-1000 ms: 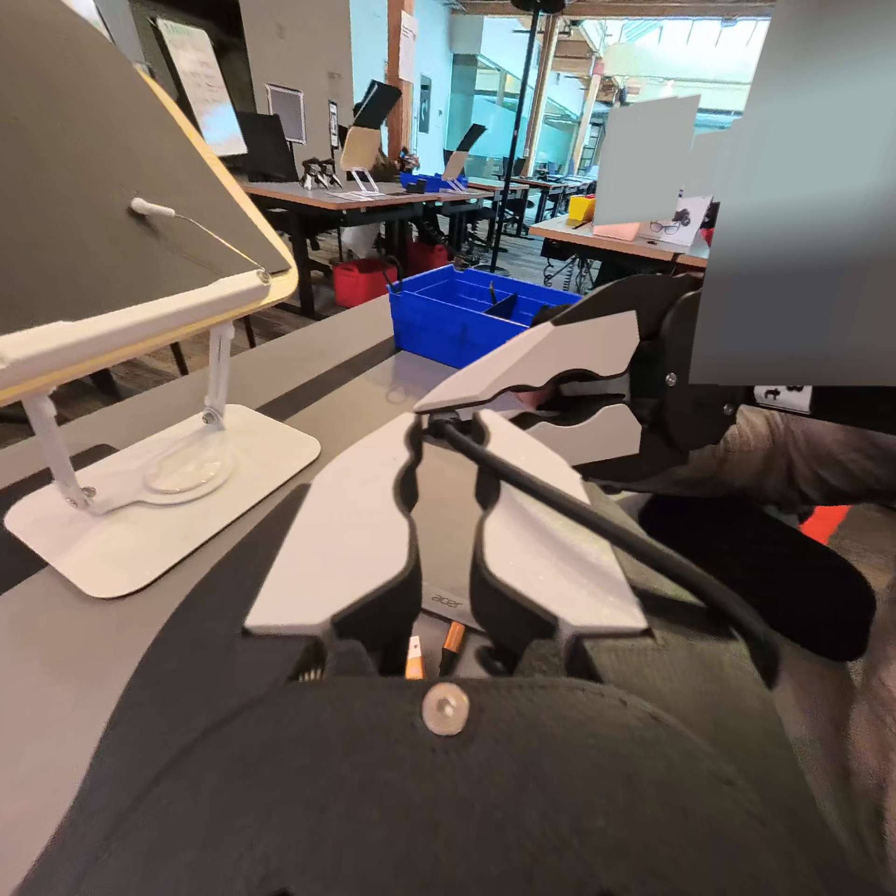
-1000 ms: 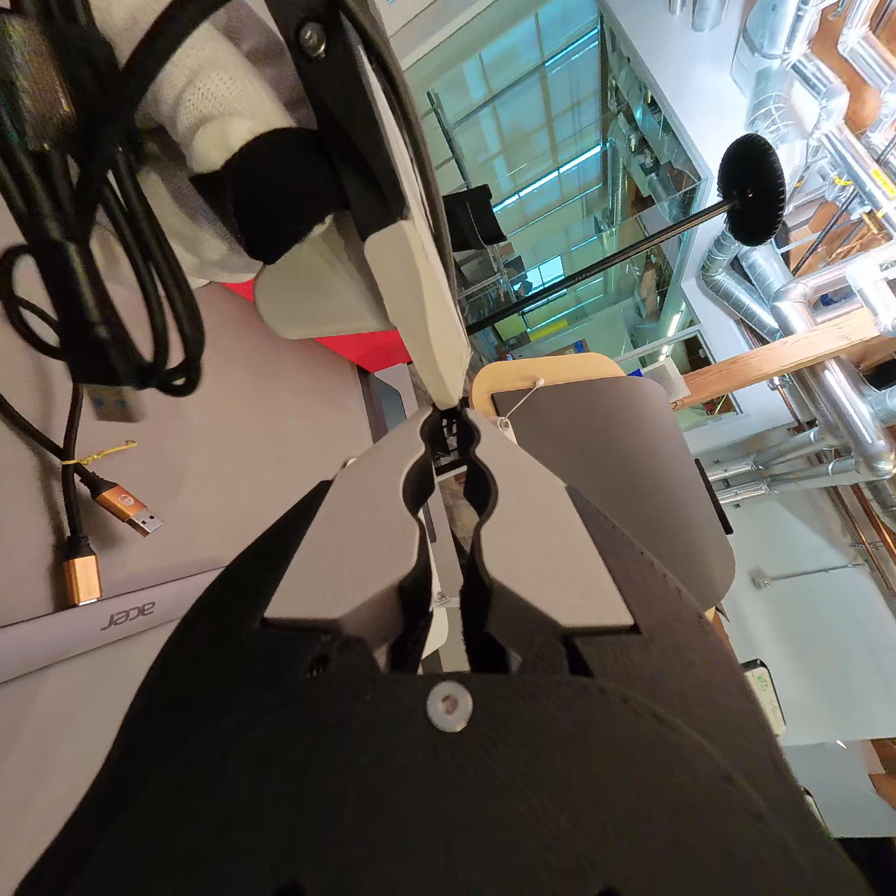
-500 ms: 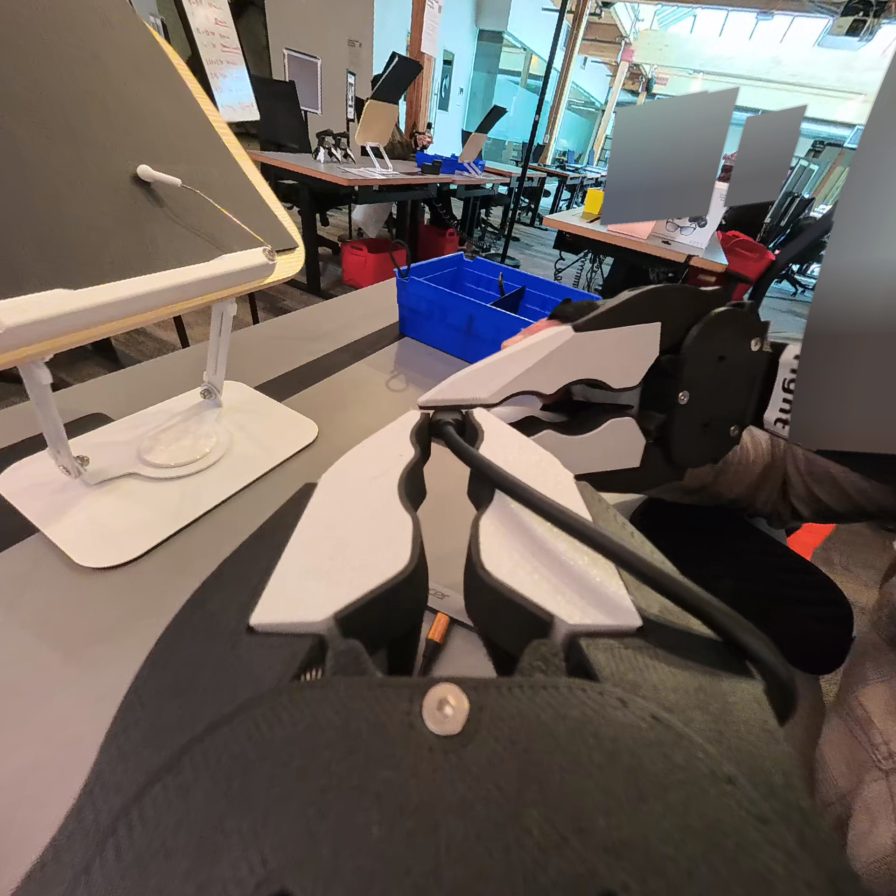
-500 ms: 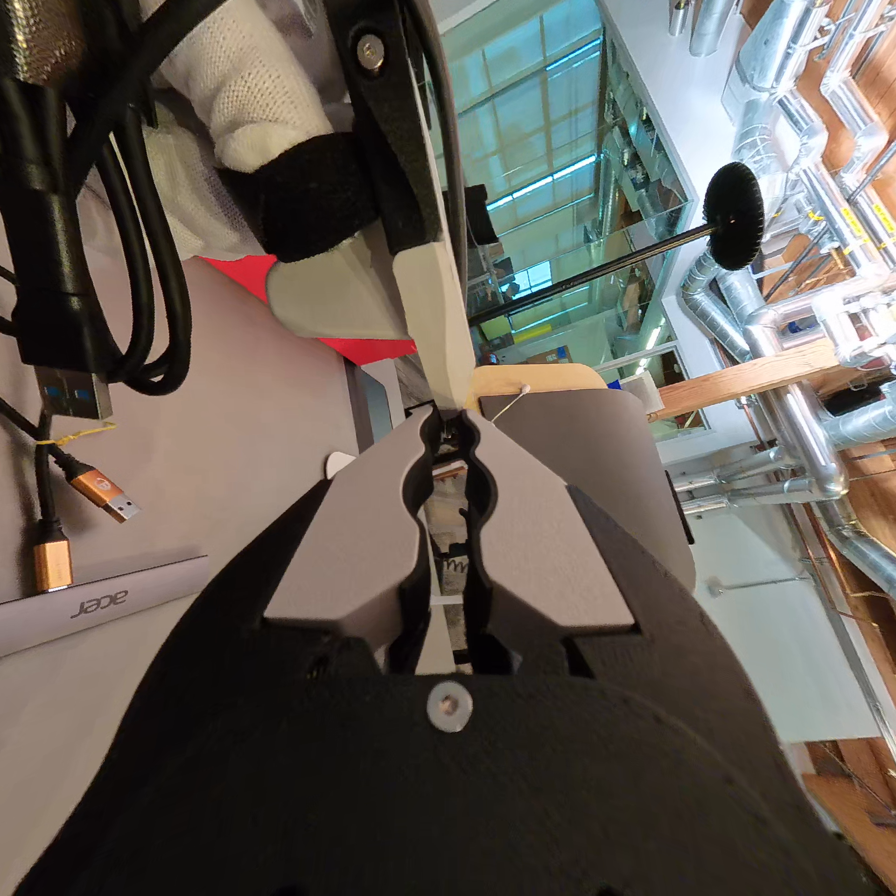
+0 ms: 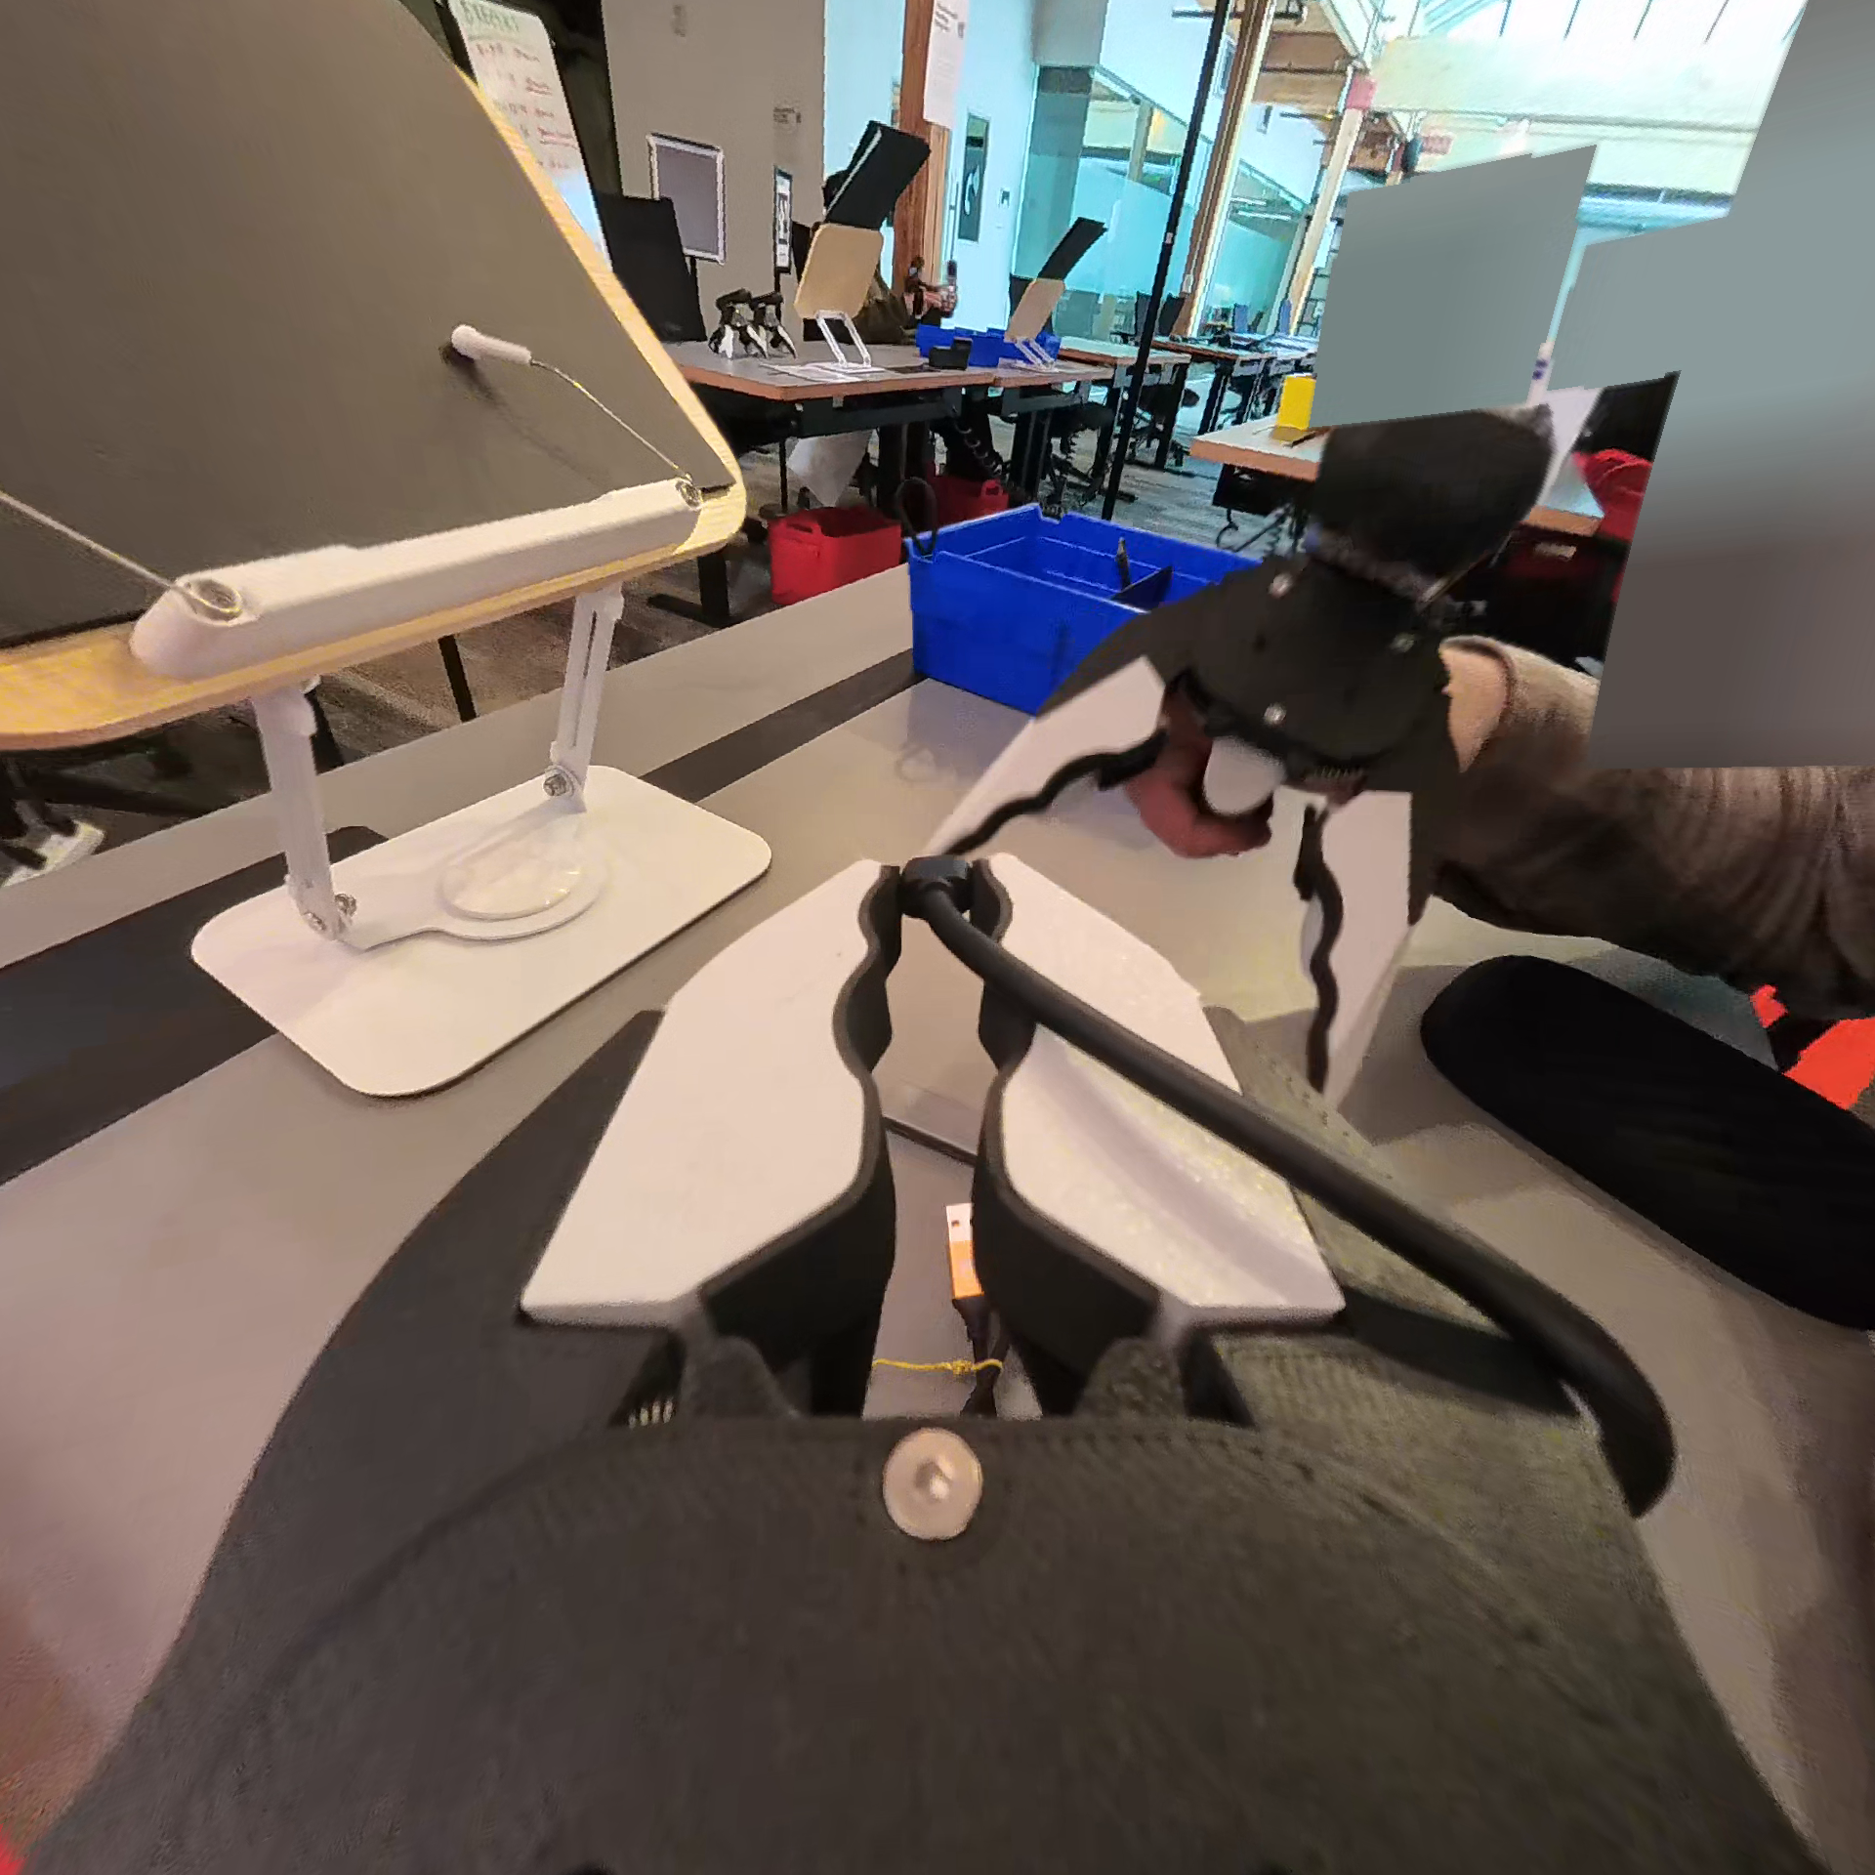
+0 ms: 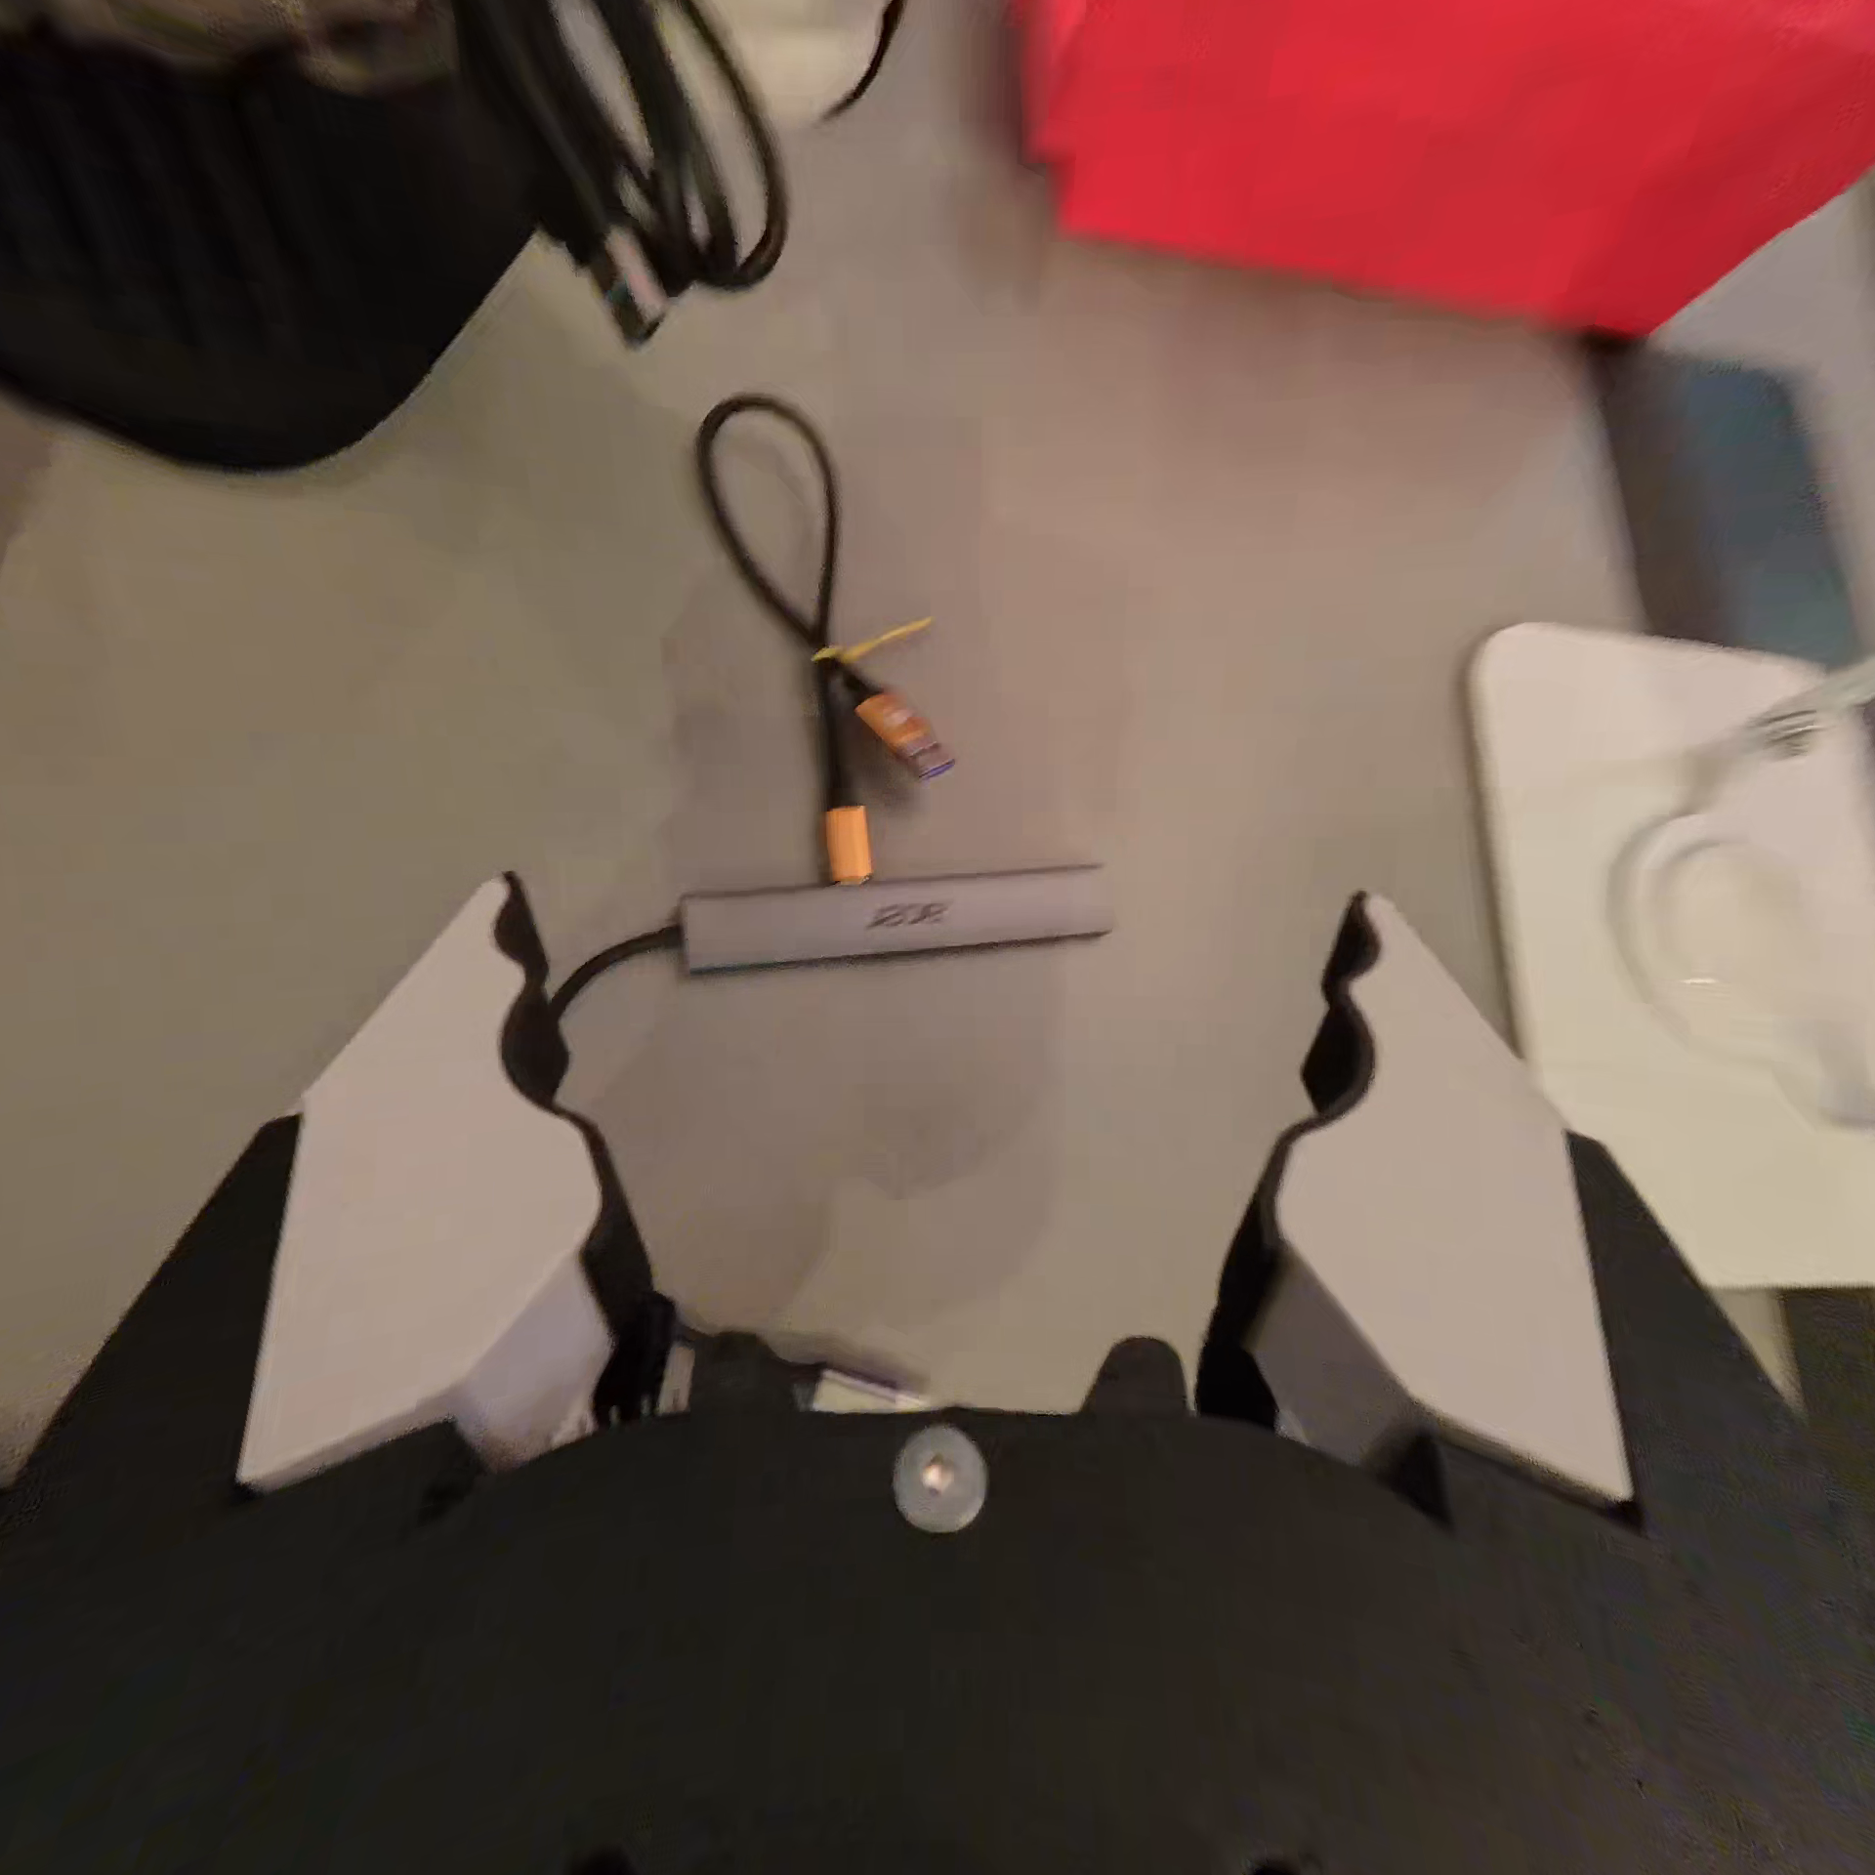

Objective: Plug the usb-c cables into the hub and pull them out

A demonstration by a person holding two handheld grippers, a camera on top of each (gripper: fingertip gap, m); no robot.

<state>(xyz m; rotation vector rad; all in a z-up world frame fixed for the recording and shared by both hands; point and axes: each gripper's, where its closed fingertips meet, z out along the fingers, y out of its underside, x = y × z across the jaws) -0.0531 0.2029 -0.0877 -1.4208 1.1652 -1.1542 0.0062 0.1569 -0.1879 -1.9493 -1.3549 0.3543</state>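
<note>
The left claw [image 5: 939,883] is clenched on a thick black cable [image 5: 1197,1075] at its tips. The right claw [image 6: 933,903] hangs spread wide over the grey table [image 6: 304,761]. The grey hub [image 6: 893,918] lies just ahead of its tips, bearing a small logo (too blurred to read). An orange-ended cable [image 6: 847,842] sits plugged into the hub's far edge, its other orange plug [image 6: 898,731] loose just beyond.
</note>
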